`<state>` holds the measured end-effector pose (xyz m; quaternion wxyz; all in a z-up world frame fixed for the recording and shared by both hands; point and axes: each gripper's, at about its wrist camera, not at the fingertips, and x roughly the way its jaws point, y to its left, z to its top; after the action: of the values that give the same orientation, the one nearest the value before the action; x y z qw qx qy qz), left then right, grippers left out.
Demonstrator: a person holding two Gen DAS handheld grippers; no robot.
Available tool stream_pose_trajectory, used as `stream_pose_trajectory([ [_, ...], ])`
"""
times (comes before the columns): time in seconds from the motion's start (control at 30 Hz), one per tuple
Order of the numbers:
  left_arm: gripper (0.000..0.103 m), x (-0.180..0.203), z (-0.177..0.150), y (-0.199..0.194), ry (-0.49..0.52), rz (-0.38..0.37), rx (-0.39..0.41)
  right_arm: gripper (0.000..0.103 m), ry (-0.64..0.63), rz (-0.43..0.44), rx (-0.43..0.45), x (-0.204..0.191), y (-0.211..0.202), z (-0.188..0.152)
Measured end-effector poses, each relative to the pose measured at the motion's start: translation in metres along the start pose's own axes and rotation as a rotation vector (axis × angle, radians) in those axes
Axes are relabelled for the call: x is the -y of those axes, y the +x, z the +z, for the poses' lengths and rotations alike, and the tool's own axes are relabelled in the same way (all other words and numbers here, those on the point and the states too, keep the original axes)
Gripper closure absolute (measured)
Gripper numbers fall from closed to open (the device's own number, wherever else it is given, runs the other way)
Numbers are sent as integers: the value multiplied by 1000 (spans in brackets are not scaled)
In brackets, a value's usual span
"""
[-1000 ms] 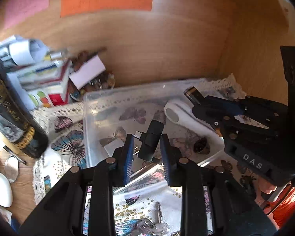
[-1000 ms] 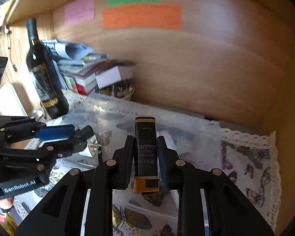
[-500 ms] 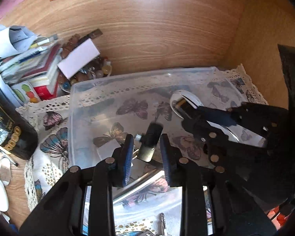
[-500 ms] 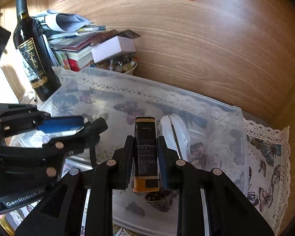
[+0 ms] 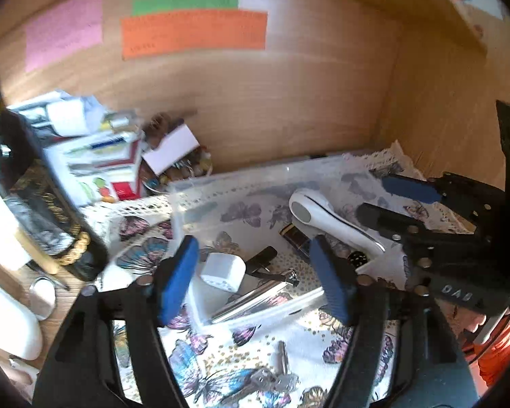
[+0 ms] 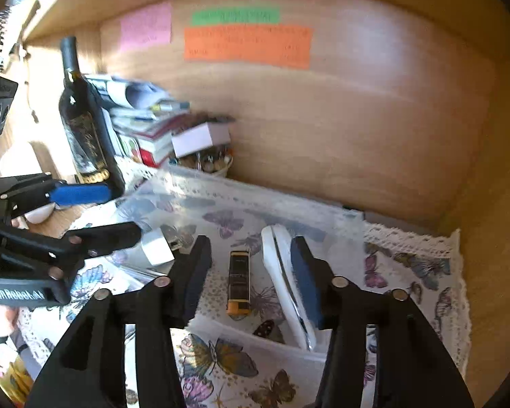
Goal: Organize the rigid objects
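A clear plastic bin (image 5: 227,183) (image 6: 323,210) sits on a butterfly-print cloth. Inside lie a white handheld device (image 5: 329,217) (image 6: 285,272), a black and gold lighter (image 6: 238,282) (image 5: 294,236), a white charger plug (image 5: 222,272) (image 6: 156,248), a small black adapter (image 5: 263,258) and a silver metal bar (image 5: 251,297). My left gripper (image 5: 255,278) is open and empty above the bin's near side. My right gripper (image 6: 251,275) is open and empty above the lighter.
A dark wine bottle (image 6: 85,122) (image 5: 44,204) stands left of the bin beside stacked books and papers (image 5: 98,156). A small bowl of trinkets under a white box (image 6: 204,142) is at the back wall. Keys (image 5: 275,374) lie on the cloth in front of the bin.
Both grippers have opened and pulled back upward. The black adapter left my left gripper and the lighter left my right gripper; both now lie in the bin.
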<state>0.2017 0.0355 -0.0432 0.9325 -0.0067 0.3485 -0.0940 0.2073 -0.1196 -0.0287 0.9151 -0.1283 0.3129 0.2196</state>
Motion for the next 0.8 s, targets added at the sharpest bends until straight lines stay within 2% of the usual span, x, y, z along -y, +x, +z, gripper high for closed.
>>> stream_pose_trajectory([
  [0.1, 24, -5, -6, -21, 4, 9, 28, 51, -9, -9, 33, 0, -17, -2],
  [0.17, 15, -9, -13, -32, -1, 12, 38, 45, -8, -15, 48, 0, -27, -7],
  [0.27, 11, -15, -29, -43, -9, 21, 31, 43, -7, -35, 62, -1, -39, -17],
  [0.43, 11, -14, -67, -39, 22, 28, -44, 40, 11, -65, 40, -1, -51, -42],
  [0.53, 11, -9, -91, -21, 42, 23, -133, 37, 25, -81, 19, -1, -55, -62],
  [0.67, 11, 1, -116, 3, 57, 4, -227, 36, 80, -98, -42, 7, -55, -89],
  [0.8, 11, 10, -125, 16, 71, -19, -268, 36, 123, -123, -131, 14, -49, -119],
])
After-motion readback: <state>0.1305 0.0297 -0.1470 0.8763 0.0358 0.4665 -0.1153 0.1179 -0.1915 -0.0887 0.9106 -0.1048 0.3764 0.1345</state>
